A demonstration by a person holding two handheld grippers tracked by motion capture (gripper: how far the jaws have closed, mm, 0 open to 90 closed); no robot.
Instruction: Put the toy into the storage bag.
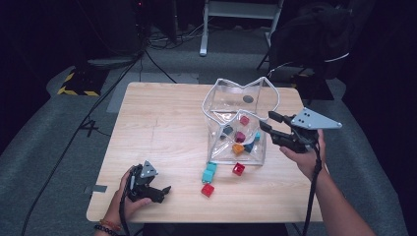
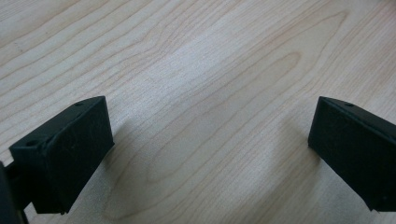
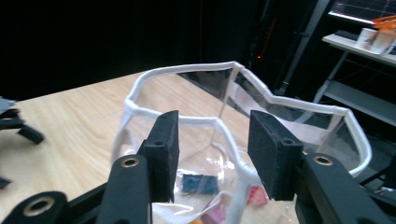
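Clear plastic bag just beyond right gripper; jaws parted.

Lab: dark walls; floor cables; hazard tape.

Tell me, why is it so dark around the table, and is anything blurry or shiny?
High view: light falls on the wooden table, the room behind stays black; the clear bag glints. Left gripper view: sharp wood grain, soft shadows beside the jaws. Right gripper view: the near jaws look soft, the bag's white rim clearer.
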